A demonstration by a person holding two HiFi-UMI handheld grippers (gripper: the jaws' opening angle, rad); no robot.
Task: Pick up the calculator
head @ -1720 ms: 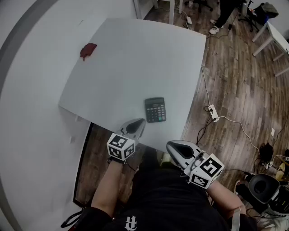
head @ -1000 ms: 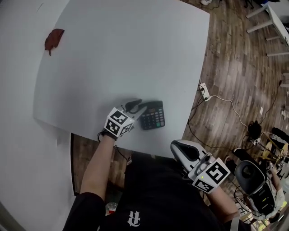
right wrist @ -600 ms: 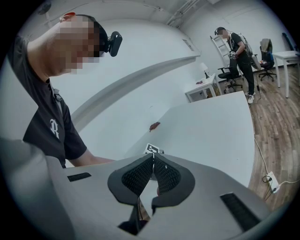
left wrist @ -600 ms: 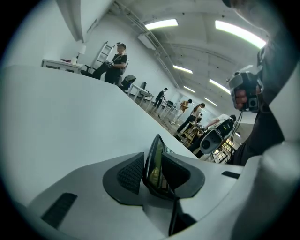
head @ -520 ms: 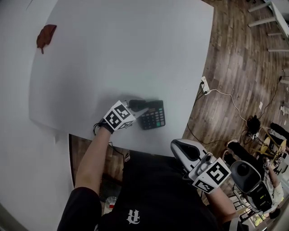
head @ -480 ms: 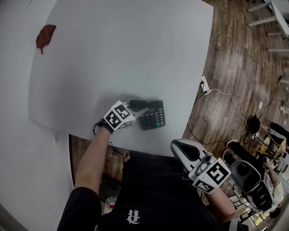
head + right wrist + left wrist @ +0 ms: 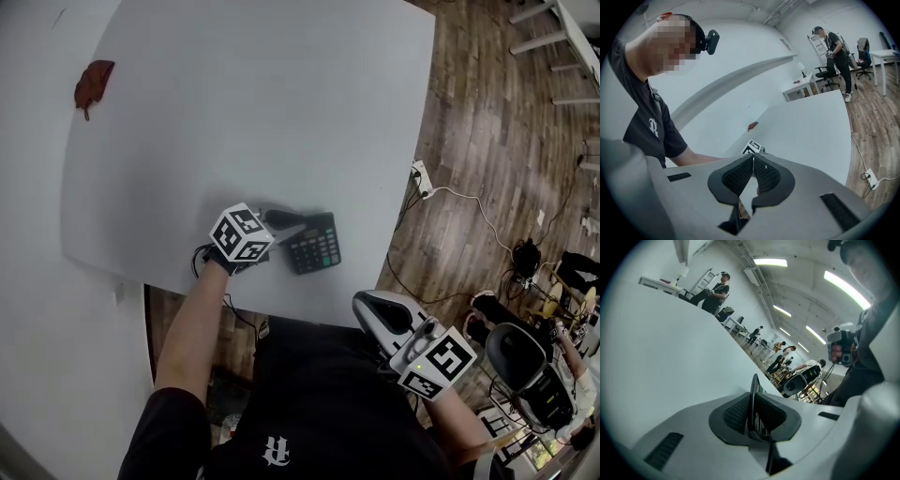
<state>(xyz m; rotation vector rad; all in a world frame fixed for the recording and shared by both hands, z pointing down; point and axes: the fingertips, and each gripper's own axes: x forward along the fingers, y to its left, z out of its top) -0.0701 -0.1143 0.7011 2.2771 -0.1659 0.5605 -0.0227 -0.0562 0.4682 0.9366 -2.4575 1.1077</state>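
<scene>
The dark calculator (image 7: 316, 245) lies near the front edge of the white table (image 7: 262, 112). My left gripper (image 7: 284, 223) is at its left edge. In the left gripper view the calculator's thin edge (image 7: 753, 391) stands between the two pads of the left gripper (image 7: 752, 413). The jaws are closing and the pads press on it from both sides. My right gripper (image 7: 363, 307) hangs off the table in front of my body. In its own view the right gripper (image 7: 753, 161) is shut with its pads meeting and nothing between them.
A small red scrap (image 7: 91, 82) lies at the table's far left. Right of the table on the wood floor are a power strip (image 7: 419, 178) with its cable and a chair (image 7: 525, 366). People stand far off in the room.
My left gripper came from the table's front edge up to the calculator's left side, then tilted over it. The right gripper stayed in place.
</scene>
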